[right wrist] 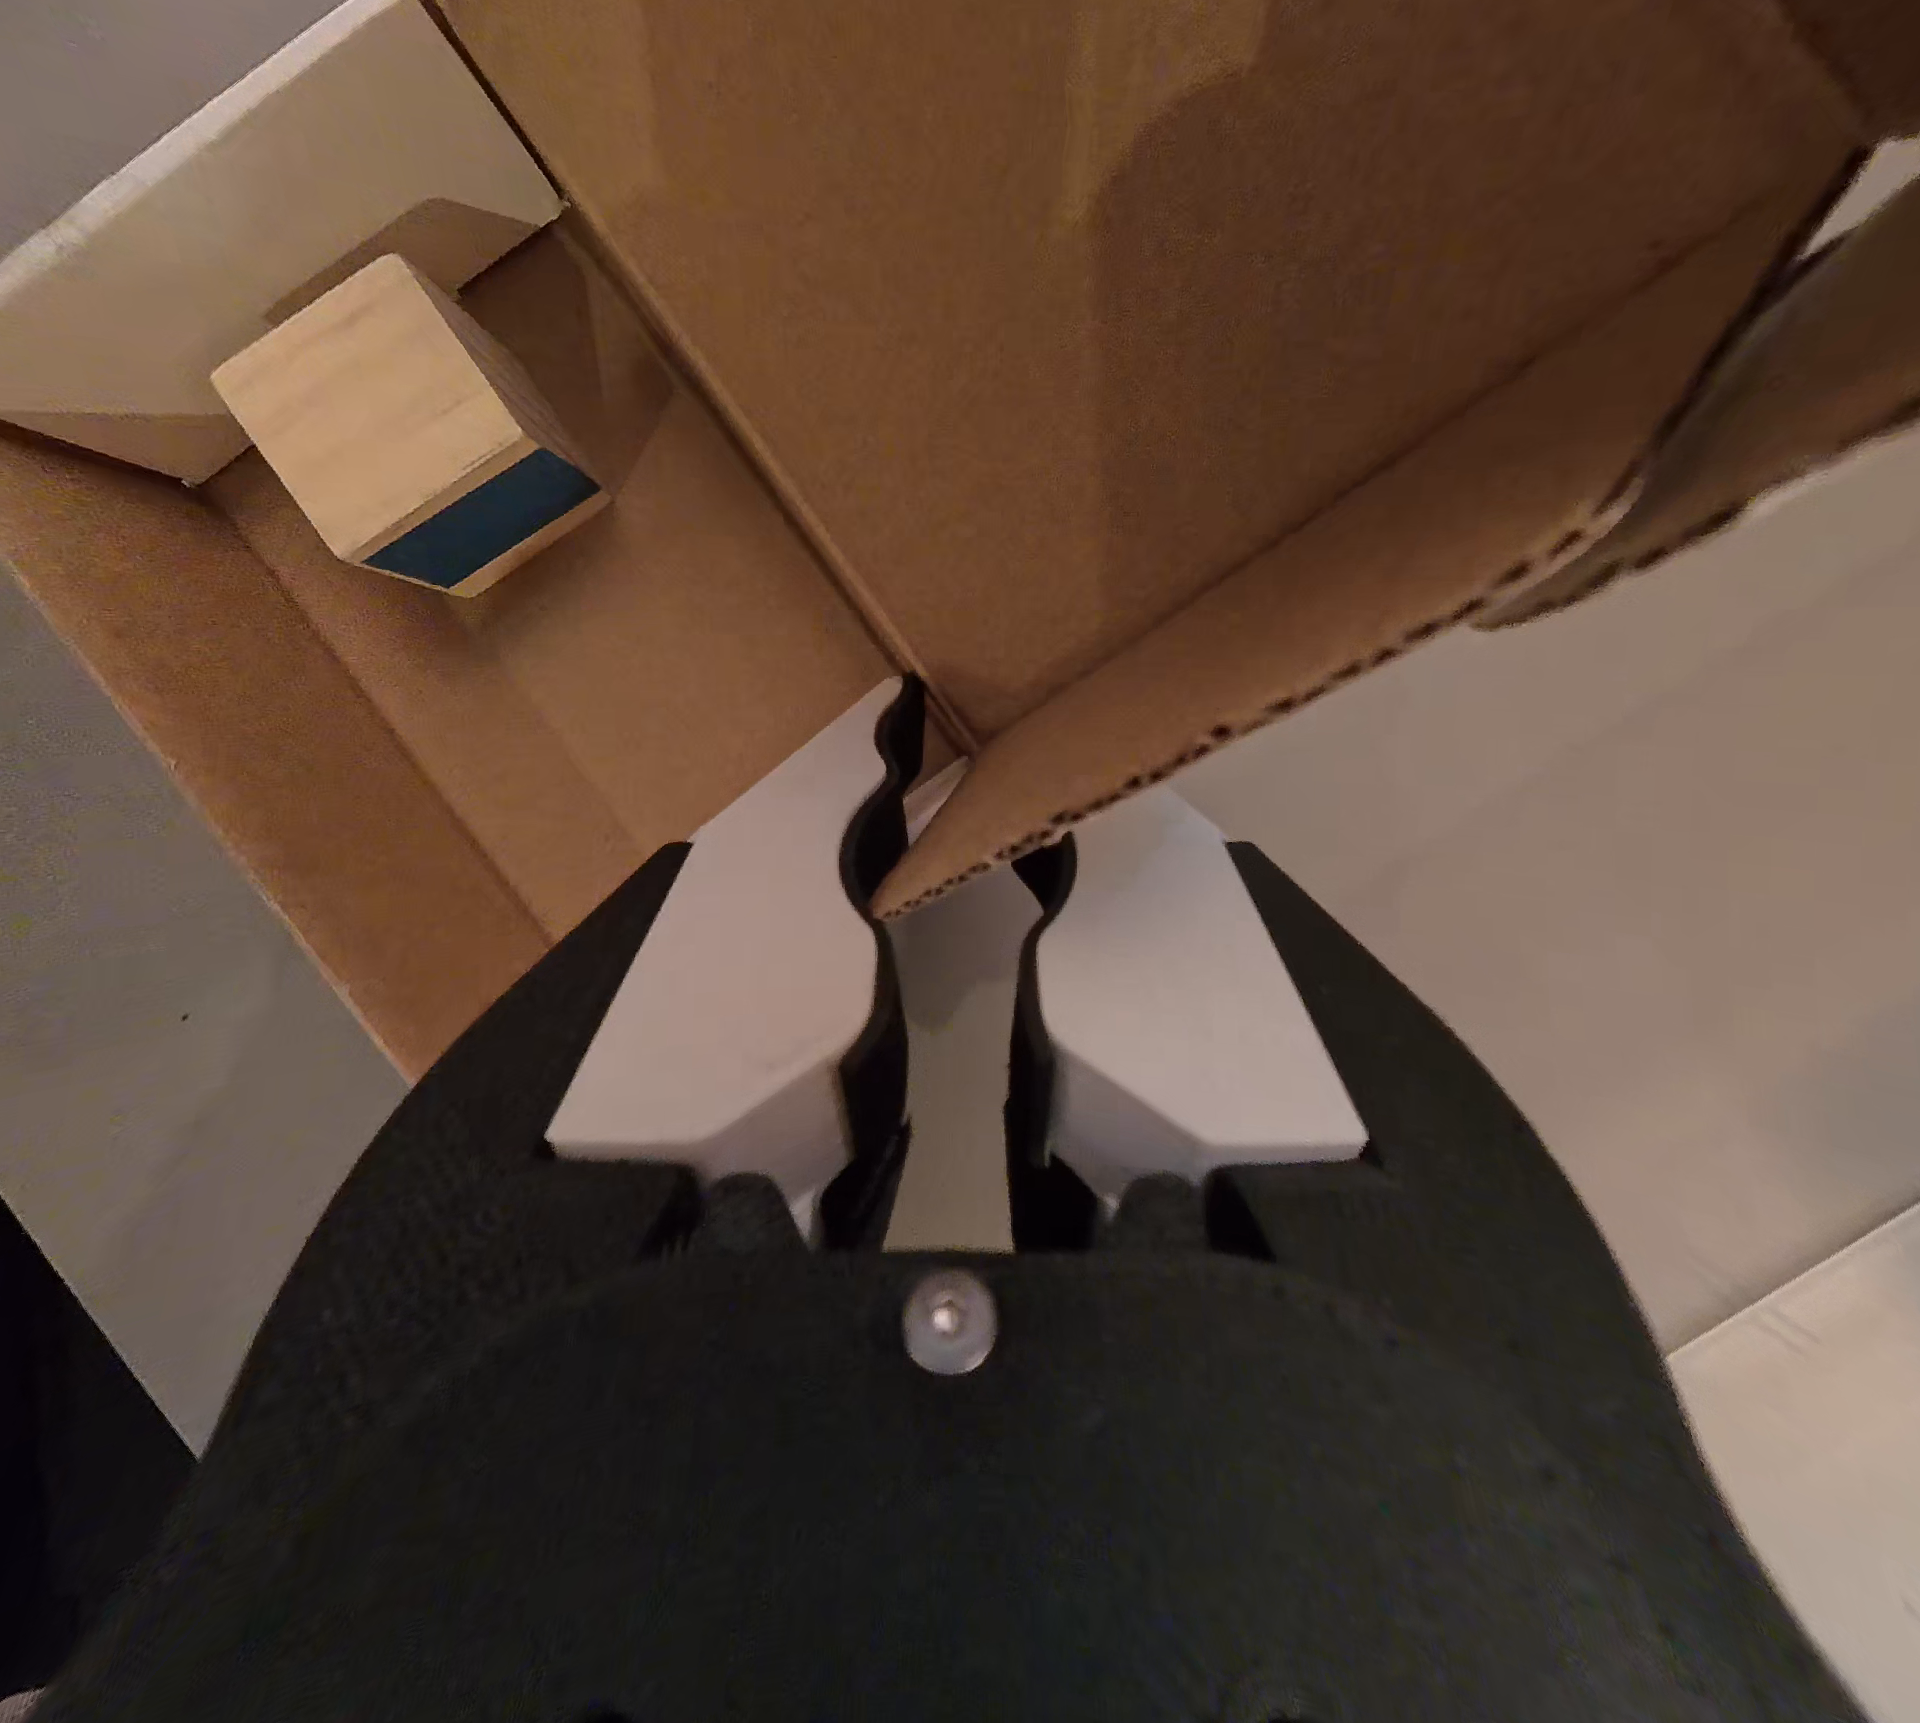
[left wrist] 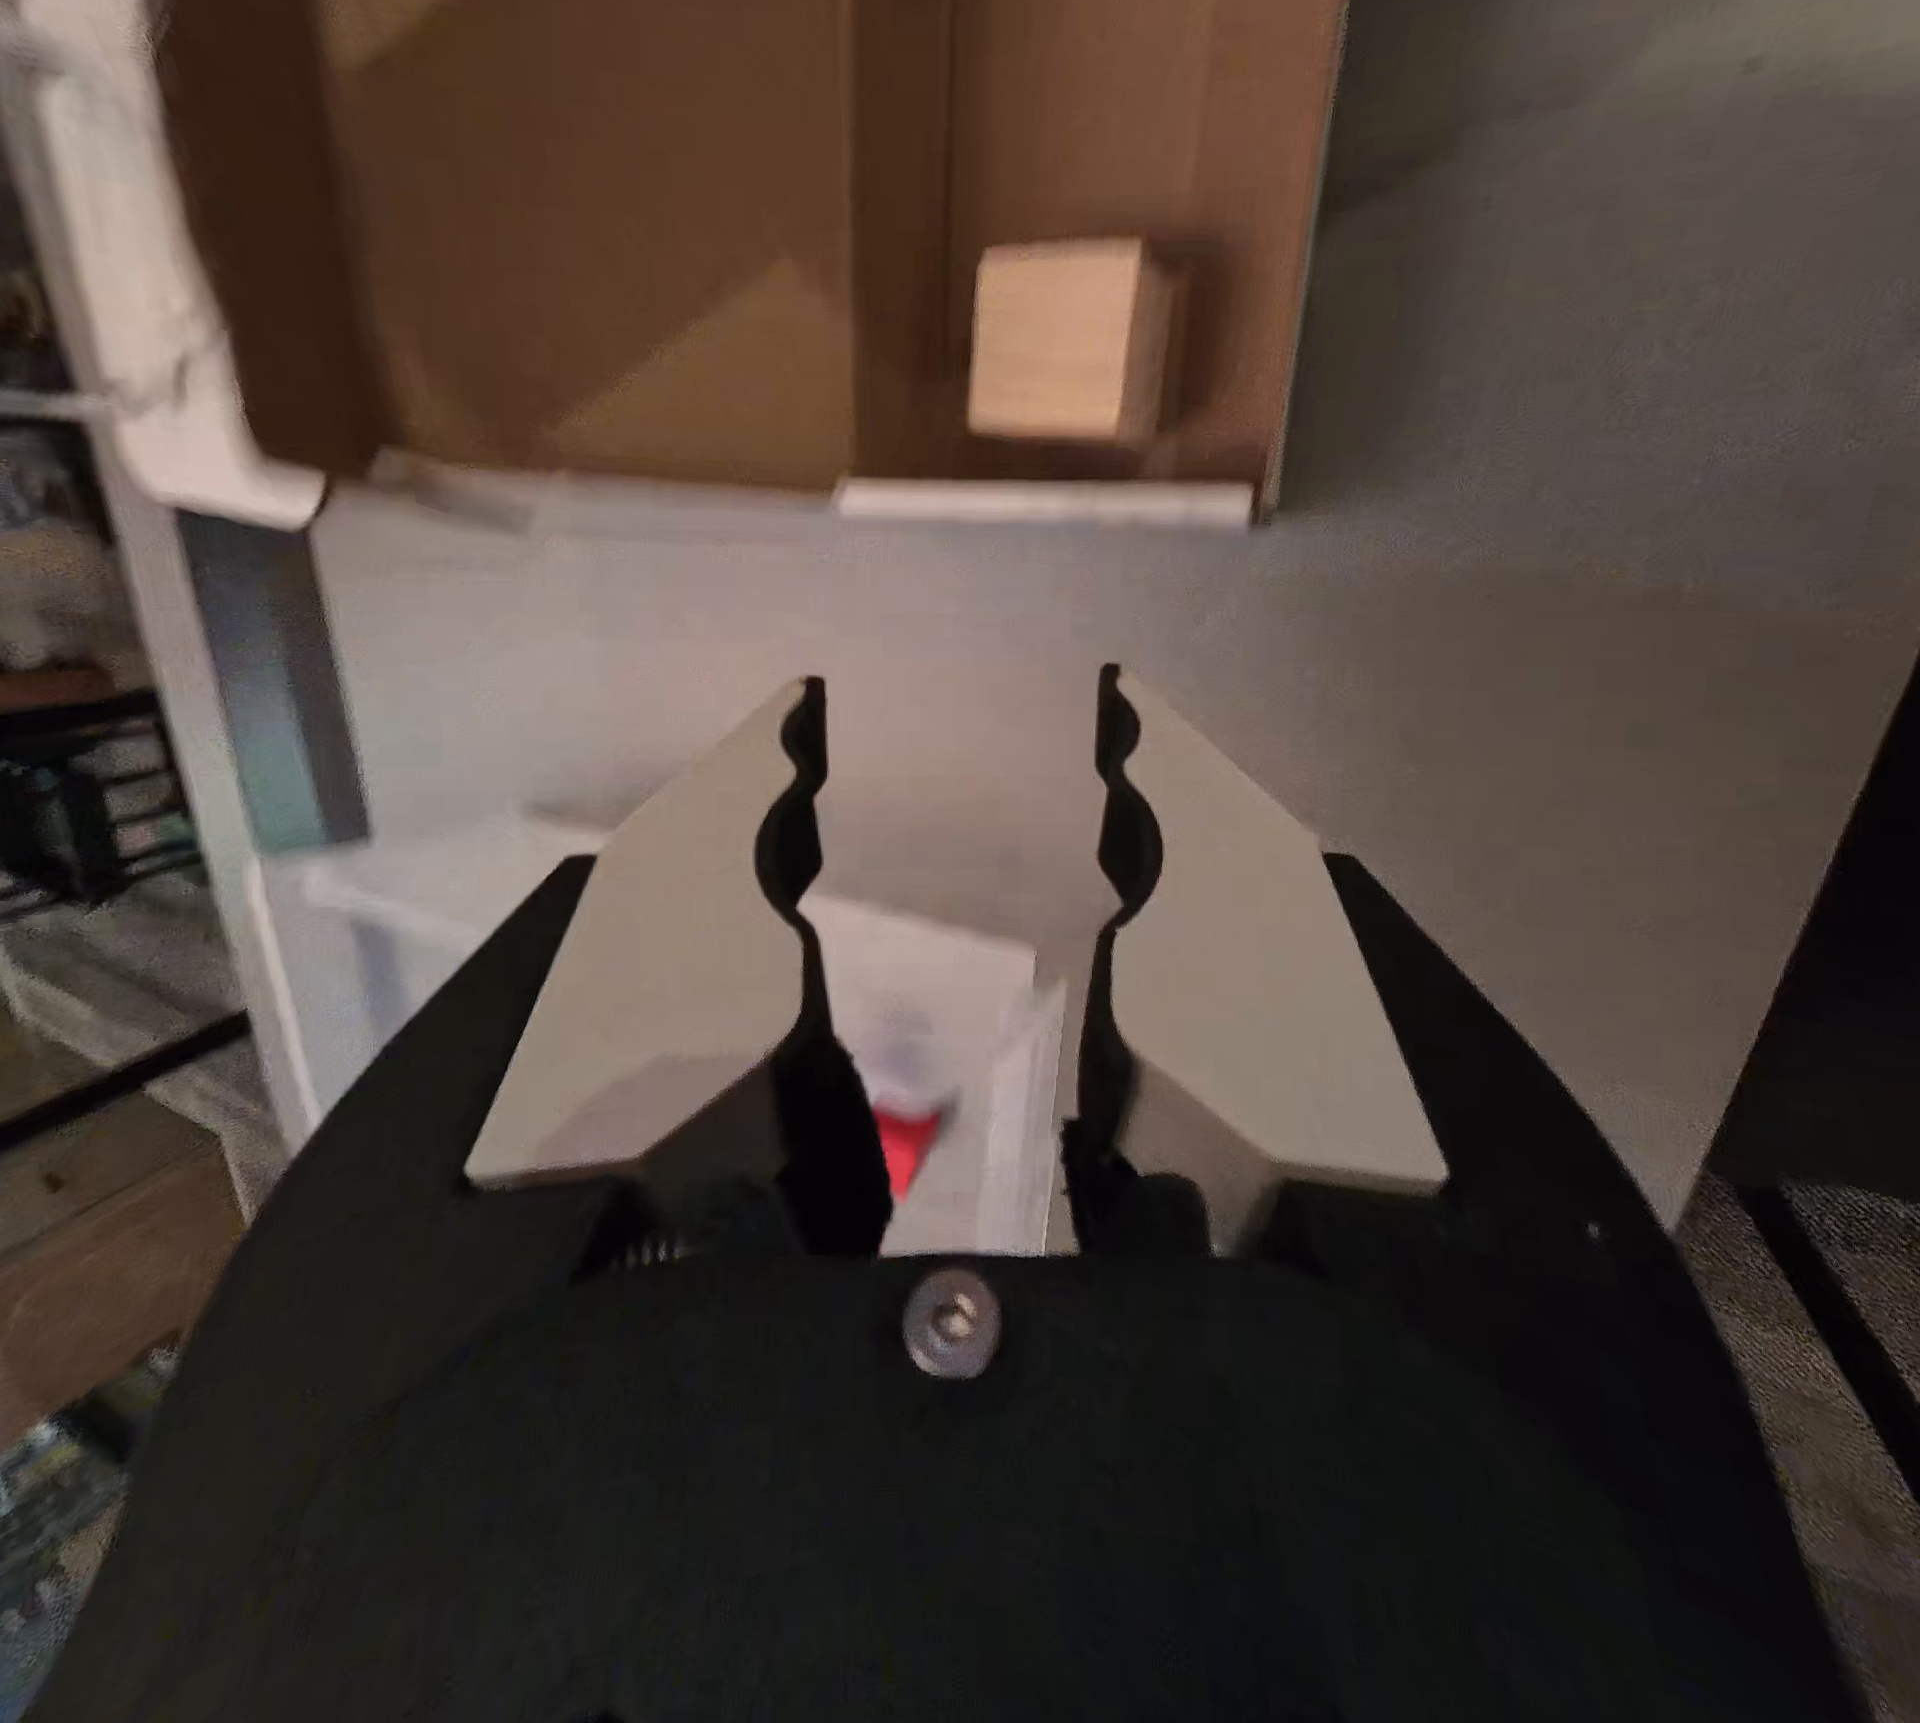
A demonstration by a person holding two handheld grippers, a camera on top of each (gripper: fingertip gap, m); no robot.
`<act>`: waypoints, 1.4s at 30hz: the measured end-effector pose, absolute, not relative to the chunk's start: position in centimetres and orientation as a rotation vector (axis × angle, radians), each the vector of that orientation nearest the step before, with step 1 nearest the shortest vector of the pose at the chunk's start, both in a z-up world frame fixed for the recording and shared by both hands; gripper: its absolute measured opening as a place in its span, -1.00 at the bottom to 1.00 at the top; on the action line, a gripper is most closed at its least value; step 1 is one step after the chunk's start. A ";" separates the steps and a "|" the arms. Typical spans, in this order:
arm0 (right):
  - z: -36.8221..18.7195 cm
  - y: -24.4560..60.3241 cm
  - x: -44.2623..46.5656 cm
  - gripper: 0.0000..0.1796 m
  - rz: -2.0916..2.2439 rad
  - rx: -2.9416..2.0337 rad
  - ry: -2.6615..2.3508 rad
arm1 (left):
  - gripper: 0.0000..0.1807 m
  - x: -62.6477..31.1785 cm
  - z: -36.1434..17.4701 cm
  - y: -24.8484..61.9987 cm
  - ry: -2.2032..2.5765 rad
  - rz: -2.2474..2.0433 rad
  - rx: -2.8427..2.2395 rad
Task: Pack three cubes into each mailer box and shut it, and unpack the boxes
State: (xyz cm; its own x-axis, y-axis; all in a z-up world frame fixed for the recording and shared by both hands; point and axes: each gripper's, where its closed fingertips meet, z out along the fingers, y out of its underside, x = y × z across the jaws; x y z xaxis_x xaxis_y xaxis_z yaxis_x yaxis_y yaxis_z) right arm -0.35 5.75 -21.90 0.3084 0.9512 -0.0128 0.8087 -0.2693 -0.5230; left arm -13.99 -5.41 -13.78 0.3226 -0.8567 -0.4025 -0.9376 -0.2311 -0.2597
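Observation:
An open mailer box [left wrist: 623,219], brown inside and white outside, lies at the top of the left wrist view. One wooden cube [left wrist: 1070,343] sits in its right compartment. My left gripper [left wrist: 964,686] is open and empty, hanging short of the box's near wall. In the right wrist view the same kind of cube [right wrist: 416,426], with one blue face, sits in the box tray [right wrist: 312,738]. My right gripper [right wrist: 971,738] is closed on the corner of the raised brown lid [right wrist: 1039,219]; its right fingertip is hidden behind the cardboard.
The box rests on a pale grey table [left wrist: 1507,530], which also shows in the right wrist view [right wrist: 1558,946]. A white box holding something red [left wrist: 914,1143] lies below my left gripper. Shelves and clutter [left wrist: 73,790] stand beyond the table's left edge.

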 end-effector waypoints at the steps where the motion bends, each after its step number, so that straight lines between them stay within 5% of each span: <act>1: -21.9 5.7 -0.4 -0.87 0.456 -2.158 -1.565 | -0.46 -16.2 -12.9 -6.0 1.557 0.271 -2.164; 7: -21.9 5.8 -0.5 -0.87 0.463 -2.148 -1.575 | -0.43 -28.4 -11.5 -7.5 1.447 0.397 -2.360; 14: -21.9 5.8 -0.6 -0.87 0.465 -2.146 -1.562 | -0.48 -36.0 -17.8 -7.1 1.567 0.512 -2.546; 27: -21.9 5.9 -0.5 -0.87 0.479 -2.151 -1.550 | -0.71 -36.6 -23.3 -6.5 1.728 0.426 -2.565; 35: -21.9 5.9 -0.5 -0.87 0.482 -2.148 -1.550 | -0.72 -36.1 -20.8 -6.3 1.611 0.407 -2.514; 42: -21.9 5.9 -0.7 -0.88 0.483 -2.140 -1.547 | -0.72 -30.9 -13.5 -6.0 1.512 0.433 -2.299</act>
State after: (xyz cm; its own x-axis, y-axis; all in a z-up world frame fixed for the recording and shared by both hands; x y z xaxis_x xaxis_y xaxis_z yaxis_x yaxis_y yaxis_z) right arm -0.69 5.86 -21.91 0.3086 0.9510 -0.0180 0.7921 -0.2674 -0.5487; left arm -30.89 -6.00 -13.52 0.3823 -0.8139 -0.4376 -0.9222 -0.3663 -0.1242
